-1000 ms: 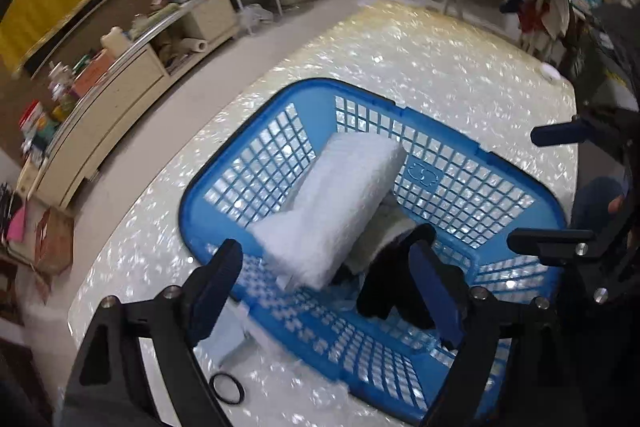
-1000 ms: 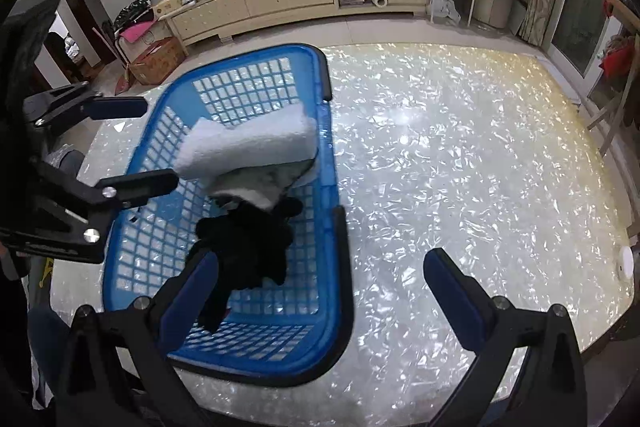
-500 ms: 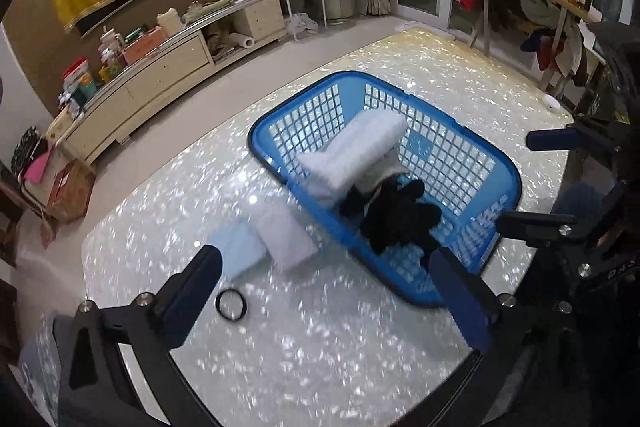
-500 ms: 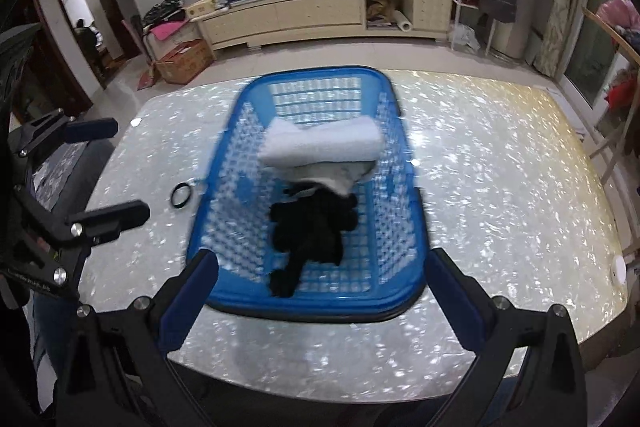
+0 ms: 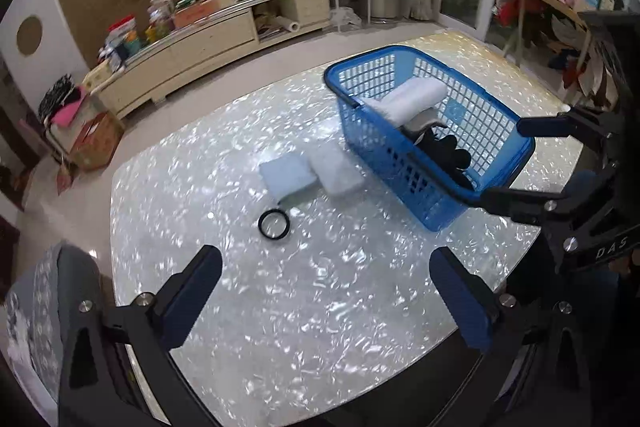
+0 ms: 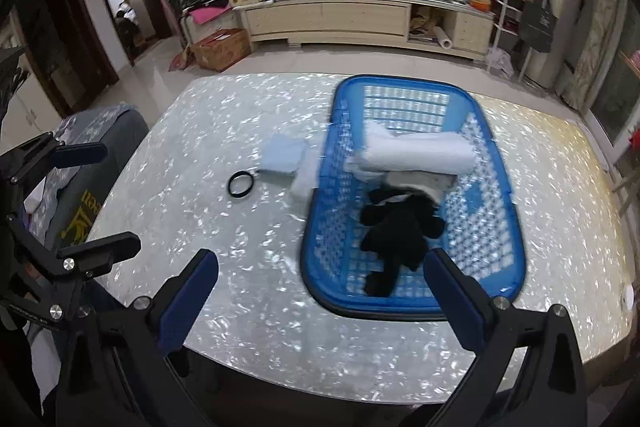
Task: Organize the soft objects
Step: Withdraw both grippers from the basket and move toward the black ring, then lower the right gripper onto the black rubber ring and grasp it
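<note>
A blue basket (image 5: pixel 384 147) (image 6: pixel 314 227) stands on the shiny table and holds a rolled white towel (image 5: pixel 416 99) (image 6: pixel 420 155), a grey-white cloth (image 5: pixel 424 121) and a black soft item (image 5: pixel 444 147) (image 6: pixel 400 227). Left of it lie a light blue folded cloth (image 5: pixel 286 175) (image 6: pixel 282 159), a white folded cloth (image 5: pixel 336 171) (image 6: pixel 304 175) and a black ring (image 5: pixel 274 223) (image 6: pixel 241 183). My left gripper (image 5: pixel 325 255) (image 6: pixel 121 197) hangs open and empty over the near table, short of the ring. My right gripper (image 6: pixel 322 259) (image 5: pixel 502 160) is open and empty before the basket's near end.
The table's near edge (image 6: pixel 320 383) runs just under both grippers. A chair with a grey cover (image 5: pixel 48 299) (image 6: pixel 92 147) stands at the left corner. A small white object (image 6: pixel 628 297) sits at the right edge. A cluttered sideboard (image 6: pixel 360 19) lines the far wall.
Both grippers have drawn back and up from the basket, so the folded cloths and ring now show. The left jaws have spread wider. The black item lies loose in the basket.
</note>
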{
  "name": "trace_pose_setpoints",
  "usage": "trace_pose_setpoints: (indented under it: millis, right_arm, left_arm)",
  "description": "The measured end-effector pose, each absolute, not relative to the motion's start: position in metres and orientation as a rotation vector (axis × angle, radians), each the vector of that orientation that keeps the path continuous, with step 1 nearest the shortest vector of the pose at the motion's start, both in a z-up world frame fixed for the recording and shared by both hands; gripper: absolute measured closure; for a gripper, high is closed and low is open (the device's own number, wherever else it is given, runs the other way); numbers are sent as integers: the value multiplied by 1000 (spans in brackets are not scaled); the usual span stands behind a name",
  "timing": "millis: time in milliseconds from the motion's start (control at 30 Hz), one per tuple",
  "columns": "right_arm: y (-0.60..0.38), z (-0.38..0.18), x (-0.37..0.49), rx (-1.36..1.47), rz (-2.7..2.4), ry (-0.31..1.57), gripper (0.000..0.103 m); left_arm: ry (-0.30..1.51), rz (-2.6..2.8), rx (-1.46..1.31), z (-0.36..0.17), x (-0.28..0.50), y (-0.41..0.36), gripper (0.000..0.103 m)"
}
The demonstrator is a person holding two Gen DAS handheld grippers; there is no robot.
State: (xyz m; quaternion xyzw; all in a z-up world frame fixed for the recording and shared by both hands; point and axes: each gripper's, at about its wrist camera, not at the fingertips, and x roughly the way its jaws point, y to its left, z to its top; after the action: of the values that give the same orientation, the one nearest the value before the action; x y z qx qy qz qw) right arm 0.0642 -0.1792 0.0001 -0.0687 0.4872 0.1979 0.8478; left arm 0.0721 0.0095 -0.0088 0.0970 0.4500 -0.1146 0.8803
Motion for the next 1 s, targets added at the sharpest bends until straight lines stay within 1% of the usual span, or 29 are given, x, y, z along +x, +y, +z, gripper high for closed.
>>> trace_pose_setpoints:
  millis: [267,400,533,600,700,900,967,1000]
  right_arm:
    - [-134,-10,67,-196,496,1039,1]
    - [-108,-22,75,-225,538,1060,9]
    - [-84,-34,86,-254,580,1080,11]
    - [-71,-40,87,-274,613,1083,18]
    - [-57,-52,96,-297,637,1107,20]
    - [-31,-76,117,-342,670,1133,21]
    - [-23,-84,125,-352,689,1149,25]
    - [-17,-89,129,-361,691,1157,29]
  left_arm:
    - [960,-191,117,-20,65,42,0]
    - [972,-171,90,-27,66,59,0]
    - [1003,-134,29,-38,72,83,0]
    - [1019,-138,-31,-46,76,97,0]
    - [1037,-116,-62,-57,82,112,0]
    - [1081,-65,-51,-83,101,134,0]
    - [1090,-58,-53,-91,107,141,0]
    - [1100,-54,-55,-97,111,145,0]
